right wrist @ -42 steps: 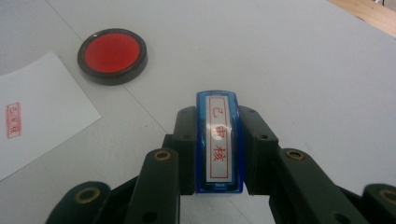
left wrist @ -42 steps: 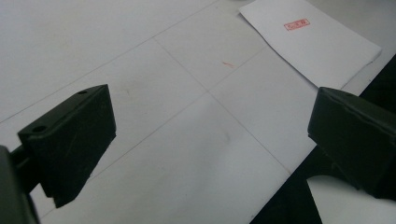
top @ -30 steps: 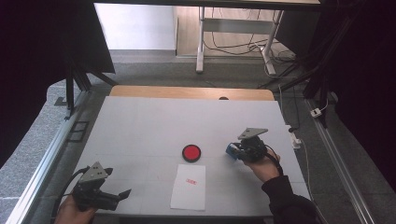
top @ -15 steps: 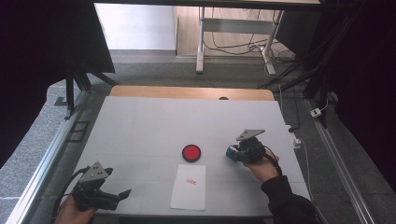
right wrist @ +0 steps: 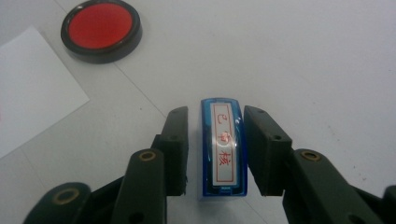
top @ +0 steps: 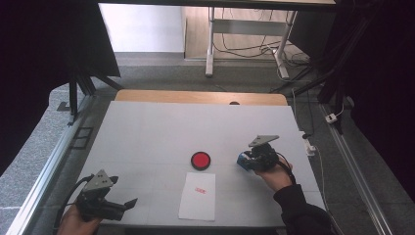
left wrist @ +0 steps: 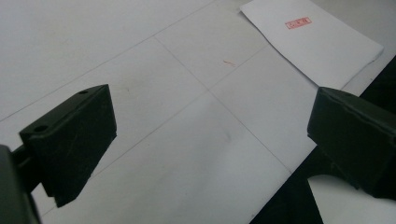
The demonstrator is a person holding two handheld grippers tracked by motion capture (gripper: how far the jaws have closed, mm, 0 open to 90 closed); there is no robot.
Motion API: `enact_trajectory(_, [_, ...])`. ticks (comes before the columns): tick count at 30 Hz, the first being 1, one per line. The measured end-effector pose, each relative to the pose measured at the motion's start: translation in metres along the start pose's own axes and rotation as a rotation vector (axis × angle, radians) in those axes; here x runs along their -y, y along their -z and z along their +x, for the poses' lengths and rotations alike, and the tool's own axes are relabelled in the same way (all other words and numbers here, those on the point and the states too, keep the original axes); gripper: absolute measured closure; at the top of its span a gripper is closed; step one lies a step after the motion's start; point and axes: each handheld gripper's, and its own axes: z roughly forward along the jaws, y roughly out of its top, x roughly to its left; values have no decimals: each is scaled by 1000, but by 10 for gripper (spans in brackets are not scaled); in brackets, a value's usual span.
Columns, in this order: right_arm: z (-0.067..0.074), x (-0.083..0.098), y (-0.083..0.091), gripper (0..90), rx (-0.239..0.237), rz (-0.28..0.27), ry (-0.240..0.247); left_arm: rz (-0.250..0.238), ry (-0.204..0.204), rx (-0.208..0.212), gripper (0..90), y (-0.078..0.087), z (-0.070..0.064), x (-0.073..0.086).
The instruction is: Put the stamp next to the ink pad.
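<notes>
A blue stamp [right wrist: 223,147] with red characters on its white label stands on the white table [top: 161,127], right of a round red ink pad [top: 200,160]. My right gripper [right wrist: 215,116] straddles the stamp. Its jaws have just been opening, and a thin gap shows at the left pad, so the stamp stands free between them. From above, the stamp [top: 243,159] peeks out at the tip of the right gripper [top: 249,160]. My left gripper [top: 128,202] rests at the table's near left corner, and its jaws [left wrist: 210,126] stand wide open with nothing between them.
A white sheet of paper [top: 198,196] bearing a small red stamp mark [top: 199,190] lies near the front edge, between the two hands. The ink pad [right wrist: 101,29] sits just beyond the sheet. A wooden strip [top: 195,97] borders the table's far edge.
</notes>
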Motion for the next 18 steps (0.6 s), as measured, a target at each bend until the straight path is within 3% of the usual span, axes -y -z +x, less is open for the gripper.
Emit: enact_trajectory(18, [4, -6, 13, 367, -12, -56, -66, -2, 2, 1, 15, 0, 0, 0])
